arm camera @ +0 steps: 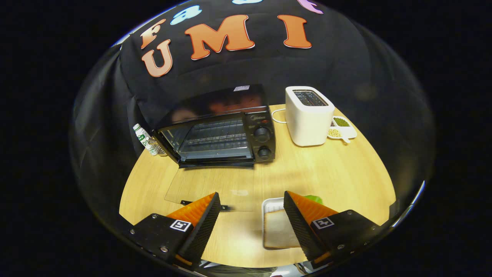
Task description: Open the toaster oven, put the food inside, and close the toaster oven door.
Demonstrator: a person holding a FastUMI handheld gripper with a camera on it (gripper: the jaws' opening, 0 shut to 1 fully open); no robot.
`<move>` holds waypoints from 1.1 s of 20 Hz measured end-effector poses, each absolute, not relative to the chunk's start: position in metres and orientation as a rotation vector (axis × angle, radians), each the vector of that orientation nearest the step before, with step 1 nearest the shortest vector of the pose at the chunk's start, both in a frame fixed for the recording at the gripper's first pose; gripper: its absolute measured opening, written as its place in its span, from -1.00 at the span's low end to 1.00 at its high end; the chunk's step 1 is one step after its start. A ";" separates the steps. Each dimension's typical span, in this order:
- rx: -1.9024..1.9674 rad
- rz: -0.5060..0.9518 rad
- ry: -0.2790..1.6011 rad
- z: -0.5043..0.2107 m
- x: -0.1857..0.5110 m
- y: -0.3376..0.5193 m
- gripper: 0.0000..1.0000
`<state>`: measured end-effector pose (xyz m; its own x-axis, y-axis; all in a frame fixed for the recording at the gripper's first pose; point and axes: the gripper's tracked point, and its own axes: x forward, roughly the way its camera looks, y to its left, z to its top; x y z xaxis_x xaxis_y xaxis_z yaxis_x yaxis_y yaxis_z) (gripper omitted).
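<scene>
Beyond your fingertips, the toaster oven [221, 134] stands on the wooden table [338, 173] with its glass door [211, 188] folded flat toward you and the wire rack showing inside. Your gripper [251, 202] is spread wide, holding nothing. A slice of bread [277, 231] lies on a white tray [269, 204] nearer you than the oven, just inside your right finger [298, 221]. Right of the oven sits a white toaster [308, 115]; left of it, a small bottle [145, 139].
</scene>
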<state>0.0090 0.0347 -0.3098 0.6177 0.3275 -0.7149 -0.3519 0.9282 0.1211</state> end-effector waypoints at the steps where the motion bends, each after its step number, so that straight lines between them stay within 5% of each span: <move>1: -0.043 0.403 0.837 -0.309 0.009 0.025 0.97; 22: 0.113 0.512 1.278 -0.402 -0.005 -0.034 0.98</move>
<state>-0.0048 -0.0341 -0.4017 0.1940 0.4253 -0.8840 -0.3025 0.8832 0.3585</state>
